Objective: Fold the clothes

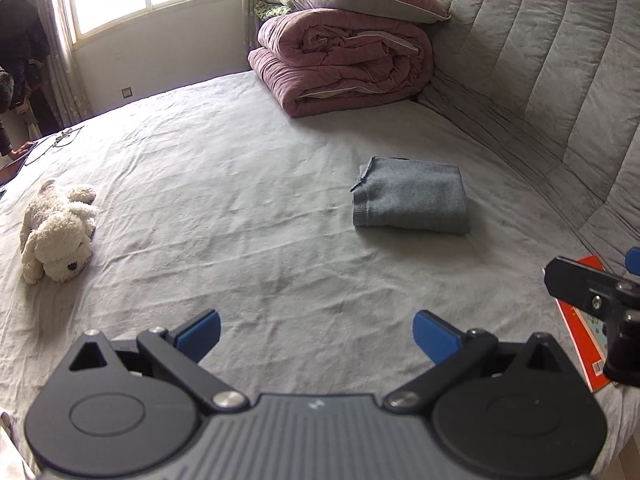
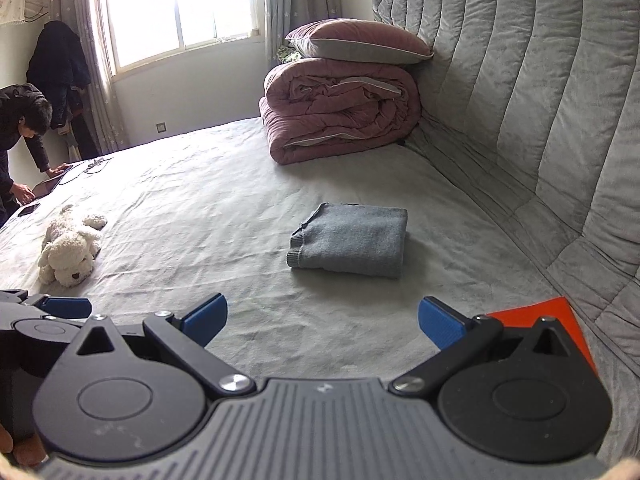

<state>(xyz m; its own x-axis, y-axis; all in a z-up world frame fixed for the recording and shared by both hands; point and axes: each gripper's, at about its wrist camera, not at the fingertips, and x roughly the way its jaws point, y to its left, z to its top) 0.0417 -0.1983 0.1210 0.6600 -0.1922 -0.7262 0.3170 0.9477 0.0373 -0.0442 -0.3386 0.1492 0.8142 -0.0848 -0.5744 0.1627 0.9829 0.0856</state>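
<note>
Sweater (image 2: 350, 240) — grey knit, already a compact folded rectangle, ribbed hem at its left edge; judged finished, with no other loose garment visible on the bed sheet (image 2: 200, 200).

Near field: right gripper (image 2: 322, 322) has its blue pads spread wide with only sheet between them; left gripper (image 1: 316, 334) likewise wide apart and empty. Both are well short of the sweater, which lies at 12 o'clock from the right gripper and at about 1 o'clock from the left.

At 3 o'clock, an orange book (image 2: 536, 312) near the headboard. At 10 o'clock, a white plush dog (image 2: 72, 246). Far, at 12 o'clock — a rolled pink quilt (image 2: 340, 116) with a pillow (image 2: 356, 42) on top.

Remaining work: apparently none, unless more clothes lie out of view.
</note>
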